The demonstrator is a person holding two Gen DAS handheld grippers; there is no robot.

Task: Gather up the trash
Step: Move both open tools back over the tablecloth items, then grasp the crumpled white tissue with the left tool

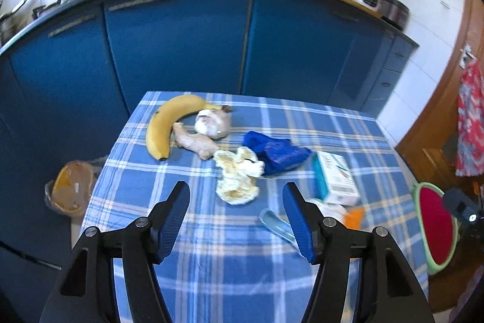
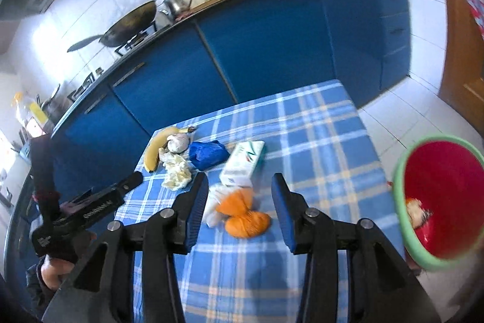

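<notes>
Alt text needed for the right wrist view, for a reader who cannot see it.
The open right gripper hovers over a blue checked table above an orange wad, nothing between its fingers. Behind lie a carton, blue bag, crumpled paper and banana; a red bin stands right.

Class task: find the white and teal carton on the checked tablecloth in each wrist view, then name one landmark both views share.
Left wrist: carton right of centre, beside the blue bag.
Right wrist: carton centre, just above the orange wad.
Shared landmark: the banana.
</notes>
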